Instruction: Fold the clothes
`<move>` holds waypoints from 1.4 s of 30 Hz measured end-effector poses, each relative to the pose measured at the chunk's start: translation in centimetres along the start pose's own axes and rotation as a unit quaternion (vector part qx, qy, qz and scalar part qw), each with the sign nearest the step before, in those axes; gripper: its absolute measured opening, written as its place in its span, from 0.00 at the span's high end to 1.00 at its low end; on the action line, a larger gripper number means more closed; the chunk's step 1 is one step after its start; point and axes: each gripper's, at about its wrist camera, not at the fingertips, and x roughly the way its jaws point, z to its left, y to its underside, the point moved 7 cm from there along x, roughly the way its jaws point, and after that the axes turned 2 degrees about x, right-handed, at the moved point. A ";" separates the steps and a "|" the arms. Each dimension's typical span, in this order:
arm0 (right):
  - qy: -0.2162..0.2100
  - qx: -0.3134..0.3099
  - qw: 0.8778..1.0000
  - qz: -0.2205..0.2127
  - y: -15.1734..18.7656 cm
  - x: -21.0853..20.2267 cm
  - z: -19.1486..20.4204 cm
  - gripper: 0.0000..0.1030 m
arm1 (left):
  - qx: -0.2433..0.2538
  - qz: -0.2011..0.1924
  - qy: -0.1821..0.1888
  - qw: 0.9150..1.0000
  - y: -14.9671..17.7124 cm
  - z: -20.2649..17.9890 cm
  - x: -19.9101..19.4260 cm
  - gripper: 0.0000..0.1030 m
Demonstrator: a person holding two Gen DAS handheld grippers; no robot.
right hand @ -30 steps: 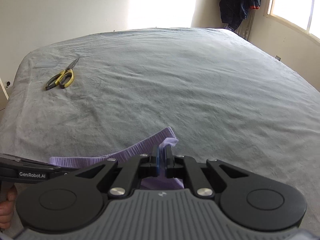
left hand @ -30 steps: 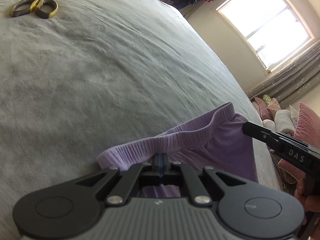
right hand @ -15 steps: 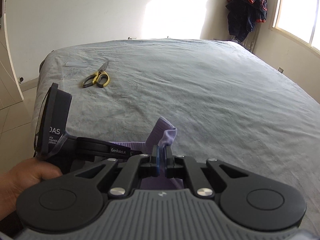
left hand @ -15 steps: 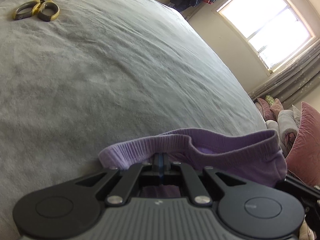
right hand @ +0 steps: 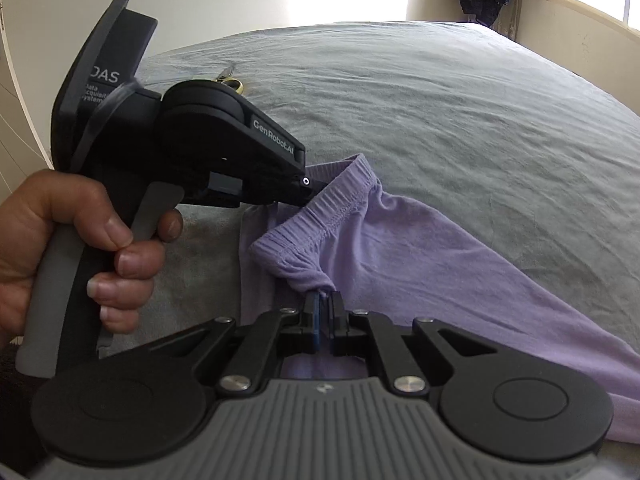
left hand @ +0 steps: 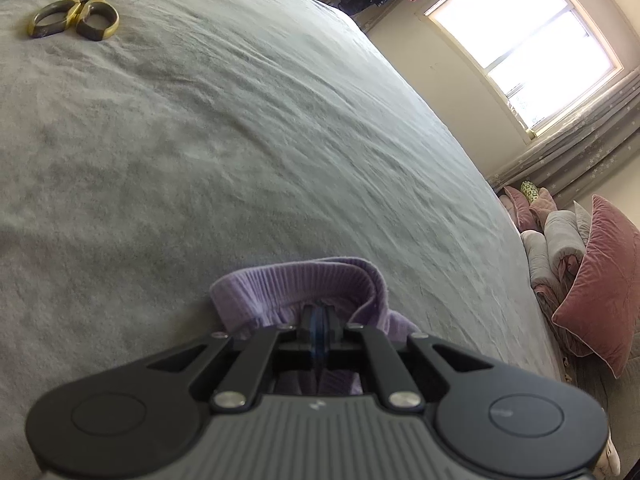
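In the left wrist view, the left gripper (left hand: 319,317) has its jaws pressed together on the ribbed waistband of the lilac garment (left hand: 296,288), which bunches in an arch just over the fingertips at the near edge of the grey bedcover (left hand: 248,128). Yellow-handled scissors (left hand: 74,16) lie well apart at the far left of the bed. A pink cushion (left hand: 596,292) and rolled bedding sit beside the bed below the window (left hand: 524,28).

In the right wrist view, the right gripper (right hand: 325,307) is clamped on a gathered fold of the same waistband (right hand: 320,216). The left gripper (right hand: 308,188), held in the person's left hand (right hand: 72,248), pinches the band at its far end, so the waistband runs between the two grippers from upper right to lower centre. The rest of the garment lies spread on the bedcover (right hand: 440,92), its long axis stretching away from the waistband toward the lower right, where it leaves the frame. The scissors (right hand: 230,80) are mostly hidden behind the left gripper's body.
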 end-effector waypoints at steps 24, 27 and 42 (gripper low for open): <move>-0.031 0.049 0.995 -0.075 0.3 -1.6 -0.6 0.57 | -0.026 0.028 0.094 0.995 -0.5 1.3 -3.9 0.93; -0.018 0.046 0.995 -0.084 0.4 -2.2 -0.9 0.57 | -0.010 0.048 0.108 0.993 0.2 0.7 -3.7 0.73; 0.082 0.225 0.966 -0.097 8.3 -10.8 -11.6 0.57 | 0.104 0.091 0.076 0.987 3.1 -2.2 -1.9 0.54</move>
